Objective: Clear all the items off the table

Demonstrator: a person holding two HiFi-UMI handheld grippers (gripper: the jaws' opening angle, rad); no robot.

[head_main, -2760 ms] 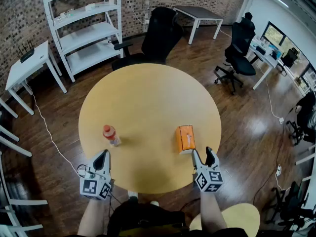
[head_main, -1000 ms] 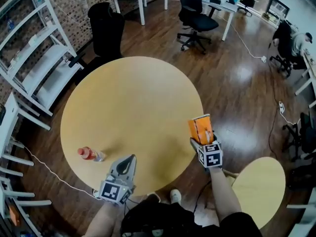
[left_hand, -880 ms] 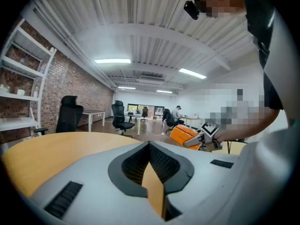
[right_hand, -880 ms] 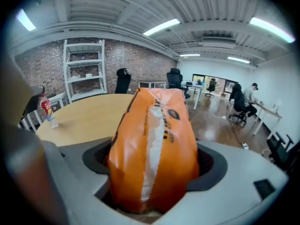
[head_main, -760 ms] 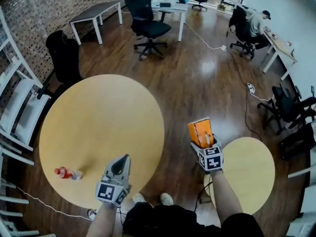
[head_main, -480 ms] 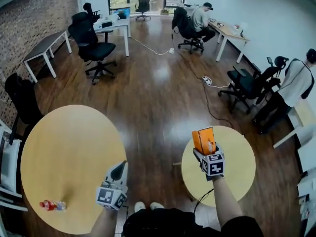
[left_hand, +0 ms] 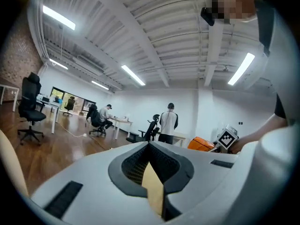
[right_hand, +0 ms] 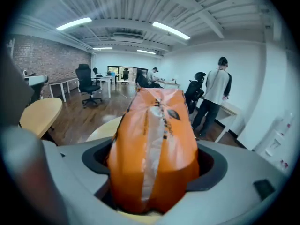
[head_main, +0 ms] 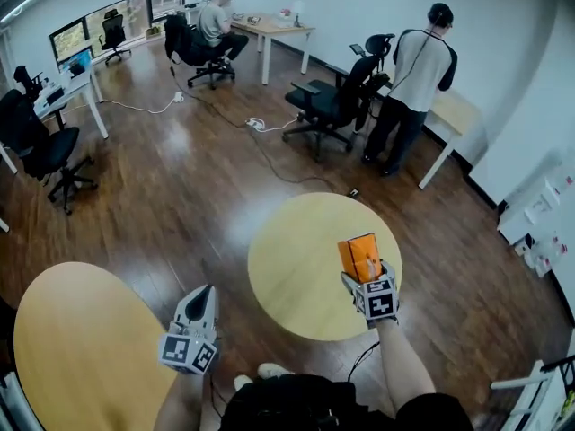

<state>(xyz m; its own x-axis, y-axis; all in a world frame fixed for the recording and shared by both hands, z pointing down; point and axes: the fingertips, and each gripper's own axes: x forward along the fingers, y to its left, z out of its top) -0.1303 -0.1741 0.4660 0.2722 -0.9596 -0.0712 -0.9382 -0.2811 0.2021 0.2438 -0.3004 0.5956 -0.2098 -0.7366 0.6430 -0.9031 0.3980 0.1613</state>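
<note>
A large round counter [head_main: 63,348] fills the lower left corner of the head view, and a small round counter [head_main: 296,268] stands well apart to its right on the wooden floor [head_main: 180,196]. The right claw [head_main: 365,271] hangs over the small counter's right edge, its jaws spread wide and pressed on both sides of an orange packet [head_main: 361,253] that stands up between them. The left claw [head_main: 204,296] is between the two counters, just beside the large counter's right edge, jaws closed together with nothing in them.
</note>
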